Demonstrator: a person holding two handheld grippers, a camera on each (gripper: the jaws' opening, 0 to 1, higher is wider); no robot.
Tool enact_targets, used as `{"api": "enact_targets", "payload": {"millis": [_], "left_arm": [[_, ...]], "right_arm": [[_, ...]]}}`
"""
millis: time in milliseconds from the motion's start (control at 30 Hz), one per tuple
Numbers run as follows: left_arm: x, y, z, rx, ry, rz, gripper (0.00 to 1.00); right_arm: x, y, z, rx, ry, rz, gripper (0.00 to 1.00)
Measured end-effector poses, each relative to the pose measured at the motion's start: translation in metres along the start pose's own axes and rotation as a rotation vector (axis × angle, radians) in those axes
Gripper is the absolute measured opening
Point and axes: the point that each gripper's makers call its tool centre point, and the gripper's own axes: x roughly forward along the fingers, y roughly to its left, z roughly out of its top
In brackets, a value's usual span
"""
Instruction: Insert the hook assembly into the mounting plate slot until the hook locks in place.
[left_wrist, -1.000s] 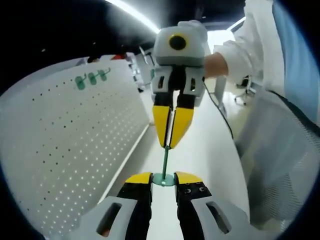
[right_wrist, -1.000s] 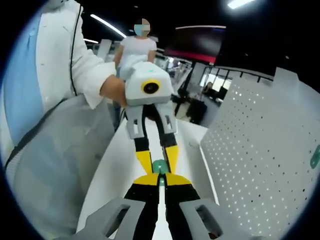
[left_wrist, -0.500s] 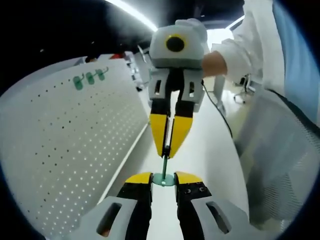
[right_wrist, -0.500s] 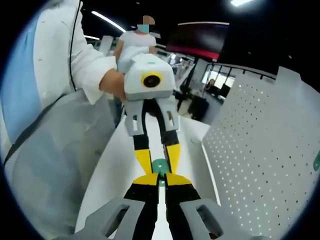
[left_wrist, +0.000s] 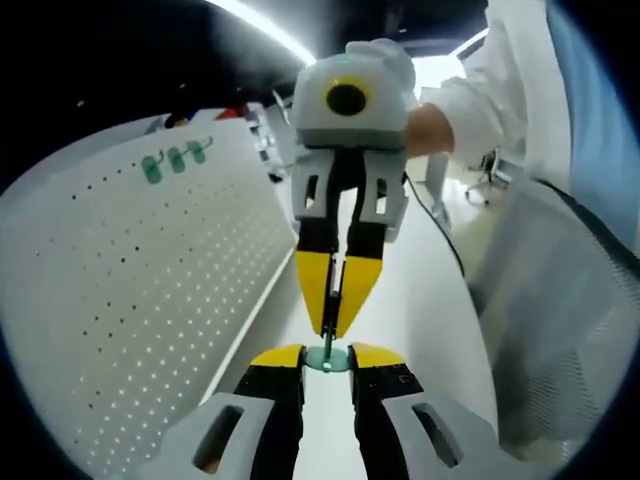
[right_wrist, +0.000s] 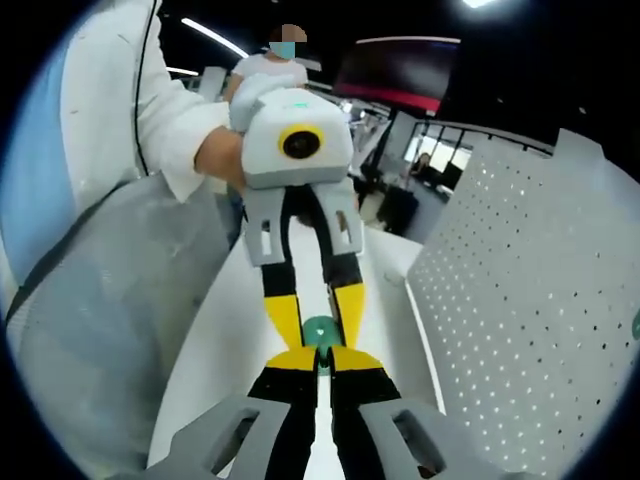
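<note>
Left tool (left_wrist: 327, 356) is closed on the green plate (left_wrist: 328, 359); right tool (right_wrist: 322, 361) is clamped on the thin green hook (left_wrist: 330, 318), both above the white surface (left_wrist: 420, 290). Judgement: keep hook square to the slot and press steadily until it locks.

I see my left gripper (left_wrist: 327, 352) with matt yellow tips on black plastic. They pinch a smooth green plastic disc (left_wrist: 328, 358) low in the frame. The right gripper (left_wrist: 336, 325) has a glossy pale grey shell. At left, the white pegboard (left_wrist: 130, 300) looks like matt painted metal. The counter (left_wrist: 420, 300) is smooth white, faintly shiny. The white sleeve (right_wrist: 165, 120) is cloth.
</note>
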Motion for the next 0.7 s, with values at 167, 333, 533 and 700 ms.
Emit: {"api": "enact_targets", "payload": {"millis": [167,333,533,700], "left_arm": [[-0.0009,0.0015,0.0014,0.006,-0.008,0.011,0.18],[-0.0012,0.0035,0.0036,0.001,-0.019,0.021,0.19],[-0.0013,0.0060,0.0063,-0.013,-0.034,0.040,0.25],[-0.0021,0.0074,0.0083,-0.034,-0.047,0.054,0.32]], "right_arm": [[-0.0007,-0.0014,0.0013,-0.004,-0.008,-0.005,0.00],[-0.0017,-0.0026,0.0036,0.004,-0.016,-0.015,0.00],[-0.0032,-0.0042,0.0034,0.013,-0.020,-0.034,0.00],[-0.0080,-0.0095,0.0027,0.022,-0.022,-0.059,0.00]]}}
